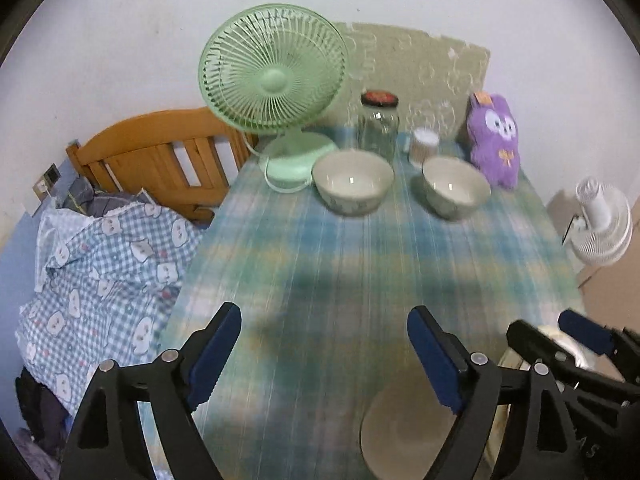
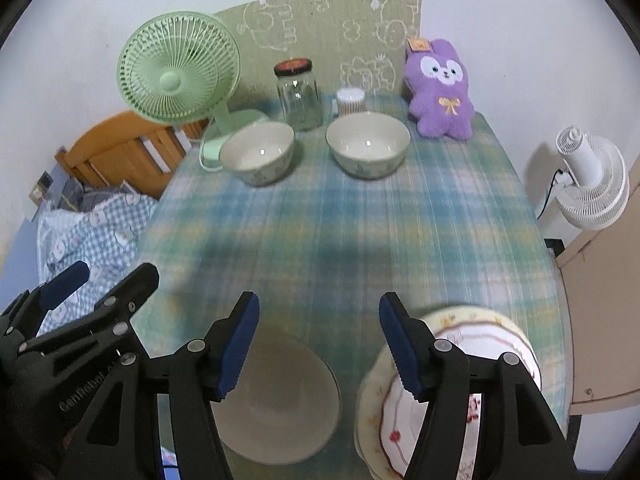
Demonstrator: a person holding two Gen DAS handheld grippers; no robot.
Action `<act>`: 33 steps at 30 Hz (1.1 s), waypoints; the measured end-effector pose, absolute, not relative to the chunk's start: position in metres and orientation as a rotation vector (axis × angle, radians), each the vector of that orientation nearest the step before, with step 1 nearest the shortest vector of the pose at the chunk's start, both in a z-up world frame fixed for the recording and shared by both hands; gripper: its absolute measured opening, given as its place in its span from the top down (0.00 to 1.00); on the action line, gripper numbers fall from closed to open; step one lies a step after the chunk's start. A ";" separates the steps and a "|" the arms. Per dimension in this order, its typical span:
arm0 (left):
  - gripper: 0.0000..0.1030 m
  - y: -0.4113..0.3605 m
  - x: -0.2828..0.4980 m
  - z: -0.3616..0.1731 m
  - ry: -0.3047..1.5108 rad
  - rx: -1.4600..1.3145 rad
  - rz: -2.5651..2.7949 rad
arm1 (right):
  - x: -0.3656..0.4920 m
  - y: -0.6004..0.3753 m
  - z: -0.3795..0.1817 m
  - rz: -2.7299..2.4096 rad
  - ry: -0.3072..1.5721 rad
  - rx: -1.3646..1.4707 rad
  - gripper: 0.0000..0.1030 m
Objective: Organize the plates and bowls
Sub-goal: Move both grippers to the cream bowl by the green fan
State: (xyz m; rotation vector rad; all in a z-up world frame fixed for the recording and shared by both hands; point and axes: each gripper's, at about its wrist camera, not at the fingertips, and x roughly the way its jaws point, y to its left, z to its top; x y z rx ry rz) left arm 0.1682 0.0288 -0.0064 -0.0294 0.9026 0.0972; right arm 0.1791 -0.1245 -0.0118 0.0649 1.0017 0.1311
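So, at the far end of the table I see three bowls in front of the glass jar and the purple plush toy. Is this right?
Not quite: there are two bowls there, not three. They stand in front of the glass jar and the purple plush toy, as the right wrist view shows.

Two wrist cameras, side by side, both tilted down over the near end of the surface (image 1: 320, 264).

Each looks forward between its own tool's fingers toward the far wall. The left view sits nearer the bed (image 1: 100, 264); the right view sits nearer the white fan (image 2: 592, 184). Both take in the two far bowls (image 1: 352, 188), the green fan (image 2: 178, 74), and each other's tool at the frame edge.
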 end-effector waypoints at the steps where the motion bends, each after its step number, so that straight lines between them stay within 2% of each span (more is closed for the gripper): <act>1: 0.15 0.032 0.174 -0.005 0.897 -0.042 0.097 | 0.184 -0.122 -0.010 0.123 0.996 0.061 0.33; 11: 0.05 0.063 0.235 -0.002 0.884 -0.028 0.066 | 0.238 -0.095 -0.005 0.061 0.953 0.000 0.19; 20: 0.03 0.080 0.289 -0.018 0.900 0.018 0.049 | 0.292 -0.069 -0.018 0.012 0.952 -0.091 0.19; 33: 0.06 0.093 0.355 -0.048 0.923 0.019 0.005 | 0.367 -0.062 -0.049 -0.057 0.972 -0.060 0.19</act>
